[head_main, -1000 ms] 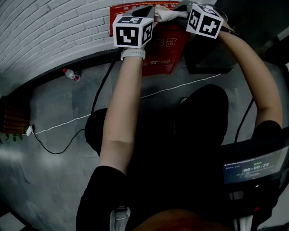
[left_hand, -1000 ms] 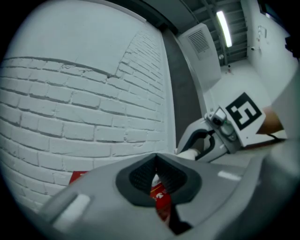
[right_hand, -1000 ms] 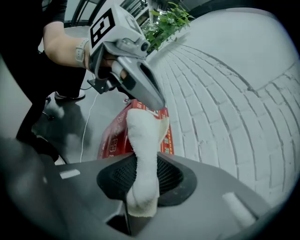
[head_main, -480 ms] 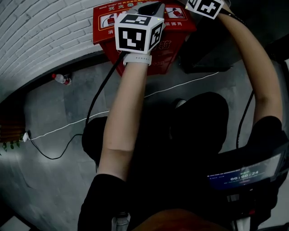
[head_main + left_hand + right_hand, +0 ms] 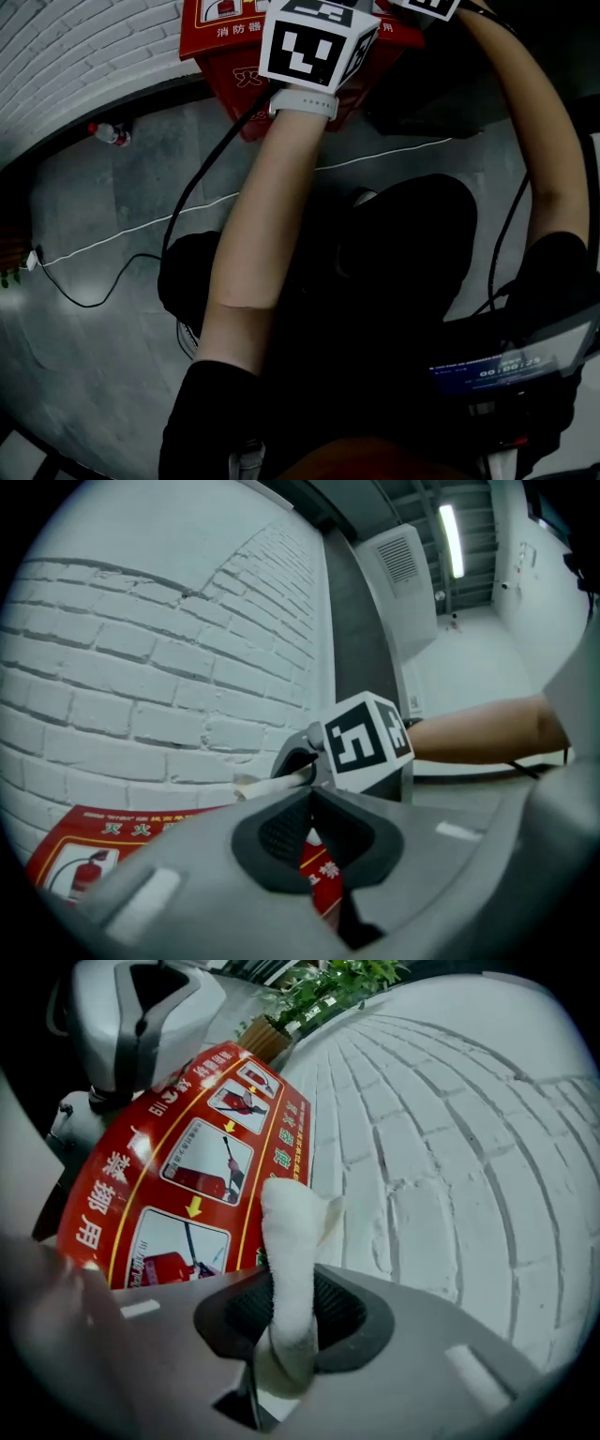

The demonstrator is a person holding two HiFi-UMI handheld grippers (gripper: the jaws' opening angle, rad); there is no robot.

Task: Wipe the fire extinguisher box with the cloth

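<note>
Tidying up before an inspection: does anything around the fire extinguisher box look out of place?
A plastic bottle lies on its side on the floor at the foot of the brick wall, left of the red box; a white cable trails loose across the floor. Nothing looks spilled or damaged.

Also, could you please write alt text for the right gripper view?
The right gripper has its jaws shut on a white cloth, with the red fire extinguisher box beyond it. A white brick wall fills the right side.
</note>
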